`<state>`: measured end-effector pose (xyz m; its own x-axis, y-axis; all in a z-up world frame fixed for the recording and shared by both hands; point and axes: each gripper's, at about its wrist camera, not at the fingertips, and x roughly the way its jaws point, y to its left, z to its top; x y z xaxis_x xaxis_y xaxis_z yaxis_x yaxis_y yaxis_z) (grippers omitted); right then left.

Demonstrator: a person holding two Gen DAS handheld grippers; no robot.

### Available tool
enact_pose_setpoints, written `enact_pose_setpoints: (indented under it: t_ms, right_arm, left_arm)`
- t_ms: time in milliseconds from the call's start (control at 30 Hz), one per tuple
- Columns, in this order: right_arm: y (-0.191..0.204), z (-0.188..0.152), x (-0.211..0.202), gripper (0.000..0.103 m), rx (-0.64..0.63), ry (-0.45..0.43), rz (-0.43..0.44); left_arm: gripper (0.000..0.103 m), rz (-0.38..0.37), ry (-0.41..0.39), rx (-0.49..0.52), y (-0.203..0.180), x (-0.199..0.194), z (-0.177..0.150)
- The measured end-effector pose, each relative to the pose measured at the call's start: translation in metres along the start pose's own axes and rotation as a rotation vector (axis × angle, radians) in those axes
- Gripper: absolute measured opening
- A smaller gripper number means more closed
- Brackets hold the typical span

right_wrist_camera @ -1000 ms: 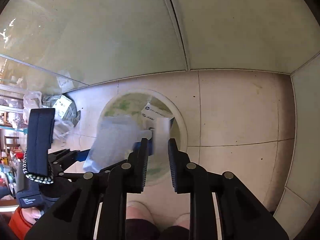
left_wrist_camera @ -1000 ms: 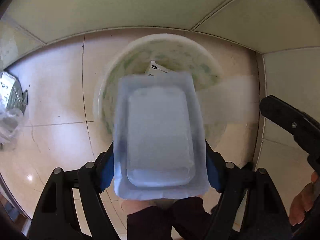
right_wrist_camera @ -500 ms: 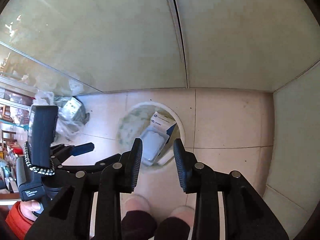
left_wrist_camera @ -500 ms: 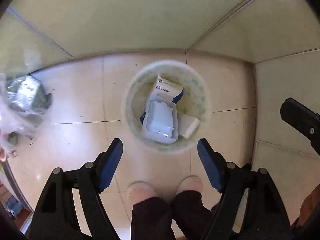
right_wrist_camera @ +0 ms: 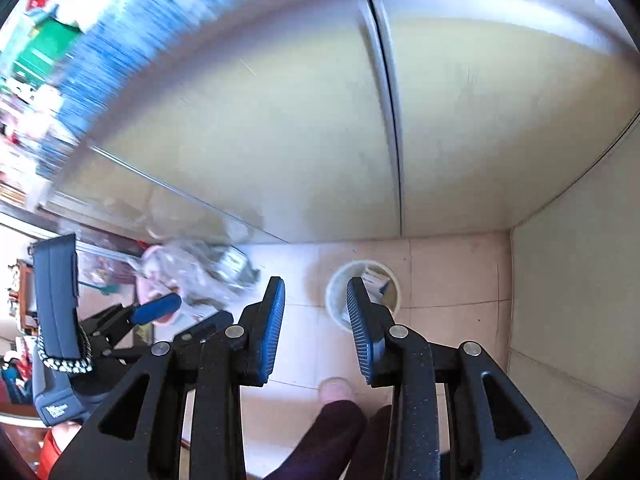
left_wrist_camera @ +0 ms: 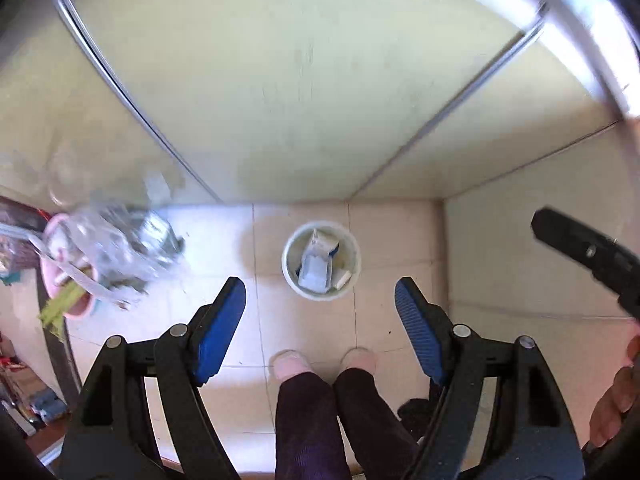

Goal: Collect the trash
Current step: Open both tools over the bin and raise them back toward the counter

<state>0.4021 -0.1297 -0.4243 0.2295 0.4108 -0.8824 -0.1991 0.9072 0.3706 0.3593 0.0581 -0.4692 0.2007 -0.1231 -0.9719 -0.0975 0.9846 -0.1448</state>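
Note:
A round pale bin (left_wrist_camera: 352, 276) stands on the tiled floor far below both grippers. In it lie a clear plastic tray (left_wrist_camera: 316, 272), a white and blue box (left_wrist_camera: 325, 243) and a small white piece (left_wrist_camera: 343, 279). My left gripper (left_wrist_camera: 319, 283) is open wide, blue pads well apart, with nothing between them. In the right wrist view the same bin (right_wrist_camera: 338, 292) shows partly behind the right finger. My right gripper (right_wrist_camera: 315, 284) is open by a narrower gap and holds nothing. The left gripper's blue pad (right_wrist_camera: 157, 308) shows at lower left.
A heap of crumpled clear plastic bags (left_wrist_camera: 116, 248) and a pink basin (left_wrist_camera: 56, 280) lie on the floor to the left. Pale cabinet doors (left_wrist_camera: 300, 100) rise behind the bin, a wall (left_wrist_camera: 520, 248) to its right. The person's slippered feet (left_wrist_camera: 290, 362) stand just short of the bin.
The clear tray left my left gripper and dropped into the bin. Both grippers have since risen high above it, so the bin looks much smaller. The right jaws widened a little.

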Motion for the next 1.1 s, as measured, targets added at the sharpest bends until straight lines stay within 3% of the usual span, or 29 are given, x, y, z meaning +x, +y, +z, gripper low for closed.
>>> enact_pose_setpoints:
  t_ms: [200,300,400,700,967,1033,1100]
  right_arm:
    - [0.044,0.023,-0.088,0.029,-0.028,-0.086,-0.001]
    - [0.054,0.037,-0.119,0.029,-0.038,-0.130,-0.015]
    - [0.060,0.053,-0.145,0.029,-0.058,-0.202,-0.041]
    - [0.072,0.112,-0.198,0.029,-0.058,-0.340,-0.051]
    - [0.052,0.190,-0.216,0.030,-0.137,-0.347,-0.008]
    - [0.048,0.211,-0.215,0.033,-0.169,-0.338,0.009]
    - [0.044,0.229,-0.211,0.044,-0.194,-0.341,0.010]
  left_arm:
    - [0.076,-0.015,-0.126,0.065,-0.004,-0.123,0.026]
    - [0.076,0.035,-0.196,0.105,-0.009,-0.170,0.039]
    - [0.076,0.029,-0.250,0.098,-0.007,-0.202,0.057]
    - [0.076,0.041,-0.370,0.079,-0.017,-0.258,0.124]
    - [0.076,0.060,-0.418,-0.007,-0.027,-0.272,0.202]
    - [0.076,0.072,-0.426,-0.037,-0.027,-0.271,0.223]
    - [0.076,0.087,-0.443,-0.071,-0.025,-0.269,0.238]
